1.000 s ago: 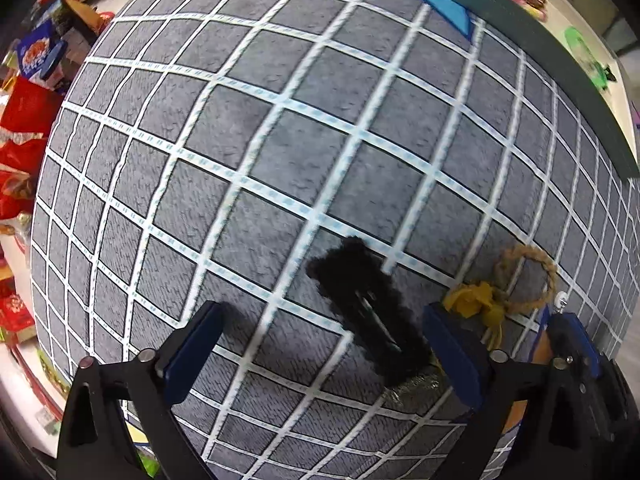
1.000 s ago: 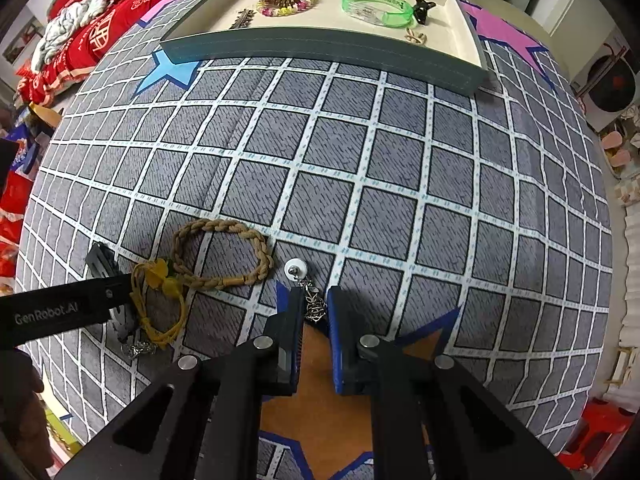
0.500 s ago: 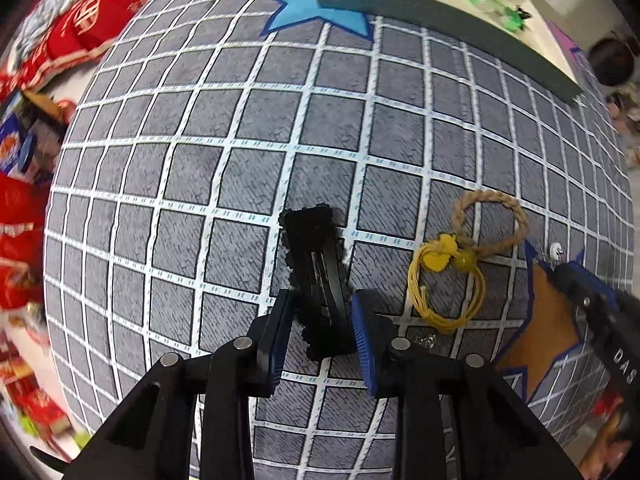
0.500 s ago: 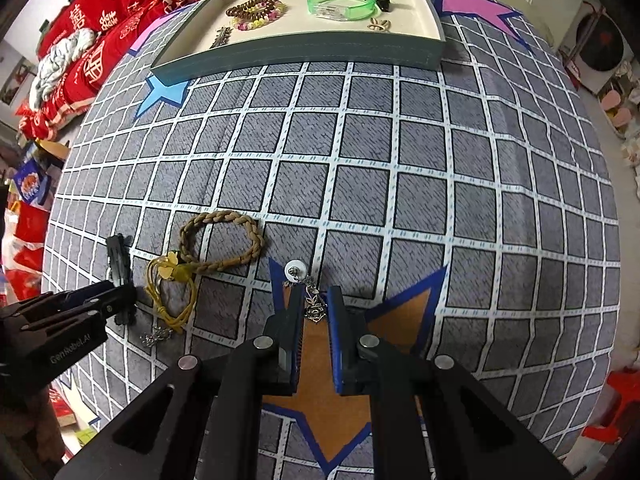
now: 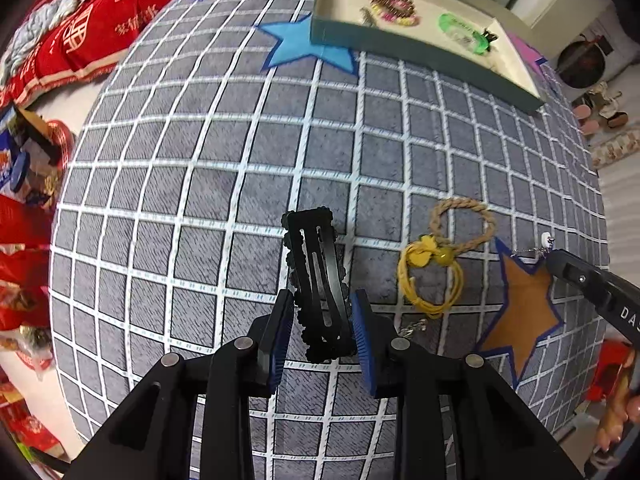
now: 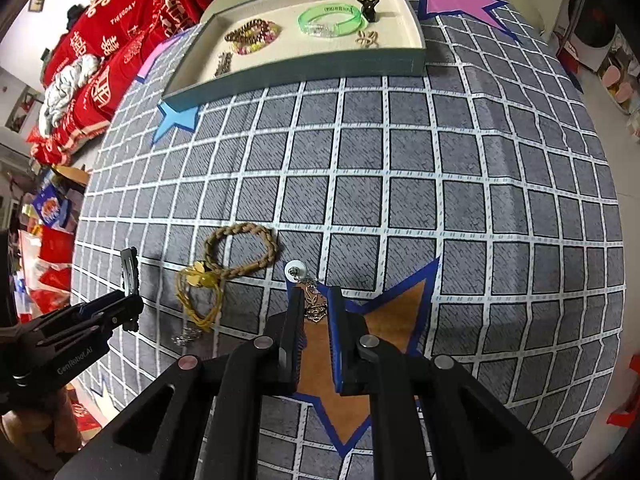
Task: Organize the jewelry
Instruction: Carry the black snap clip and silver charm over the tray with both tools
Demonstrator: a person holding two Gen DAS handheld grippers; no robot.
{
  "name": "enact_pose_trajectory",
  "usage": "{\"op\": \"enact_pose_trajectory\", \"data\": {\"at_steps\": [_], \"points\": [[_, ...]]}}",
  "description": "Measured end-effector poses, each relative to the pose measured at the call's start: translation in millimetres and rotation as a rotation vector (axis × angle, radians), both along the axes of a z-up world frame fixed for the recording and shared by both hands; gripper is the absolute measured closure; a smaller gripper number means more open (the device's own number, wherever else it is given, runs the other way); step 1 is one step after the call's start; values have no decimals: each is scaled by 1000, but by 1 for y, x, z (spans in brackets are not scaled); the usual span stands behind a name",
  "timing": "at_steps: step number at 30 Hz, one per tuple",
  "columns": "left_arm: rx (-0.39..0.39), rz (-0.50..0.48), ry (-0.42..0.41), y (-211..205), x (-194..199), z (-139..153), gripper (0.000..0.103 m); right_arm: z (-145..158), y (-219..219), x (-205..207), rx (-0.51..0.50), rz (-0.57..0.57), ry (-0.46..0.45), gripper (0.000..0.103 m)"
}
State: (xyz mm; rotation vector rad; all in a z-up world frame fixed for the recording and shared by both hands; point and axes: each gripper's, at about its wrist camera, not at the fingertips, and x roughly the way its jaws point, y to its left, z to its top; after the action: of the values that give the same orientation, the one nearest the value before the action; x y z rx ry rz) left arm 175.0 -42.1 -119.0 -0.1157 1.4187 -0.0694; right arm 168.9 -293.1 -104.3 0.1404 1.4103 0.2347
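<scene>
We find the left gripper (image 5: 322,322) clamped on the lower end of a black scalloped-edge hair clip (image 5: 316,276), its blue pads pressed against both sides; the clip's upper end stands forward of the fingers above the grey grid-patterned cloth (image 5: 248,152). The right gripper (image 6: 314,314) has its jaws drawn close on a small silver chain earring with a white round stud (image 6: 306,290), at the tip of an orange star patch (image 6: 340,380). Between the two grippers lie a braided tan rope bracelet (image 6: 244,248) and, touching it, a yellow cord bracelet (image 6: 200,296). At the far edge of the cloth sits a shallow grey-walled tray (image 6: 304,70) holding a translucent green bangle (image 6: 332,20) and a beaded bracelet (image 6: 252,36).
</scene>
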Motion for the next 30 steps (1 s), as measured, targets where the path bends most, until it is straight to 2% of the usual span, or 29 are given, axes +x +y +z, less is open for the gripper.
{"op": "enact_pose_trajectory", "data": {"at_steps": [8,16,24,30], "points": [[-24,-45,-74,-5,21,40,65,28,-18,10,38,-23,-20,91],[-34,-77,-157,-7,59,59,65,57,-29,45,66,-39,-62,91],[-28,-103,-212,-10,120,68,65,72,-20,117,73,-45,-115,91],[-24,-103,-217,-16,169,60,65,62,-10,171,74,-33,-124,91]]}}
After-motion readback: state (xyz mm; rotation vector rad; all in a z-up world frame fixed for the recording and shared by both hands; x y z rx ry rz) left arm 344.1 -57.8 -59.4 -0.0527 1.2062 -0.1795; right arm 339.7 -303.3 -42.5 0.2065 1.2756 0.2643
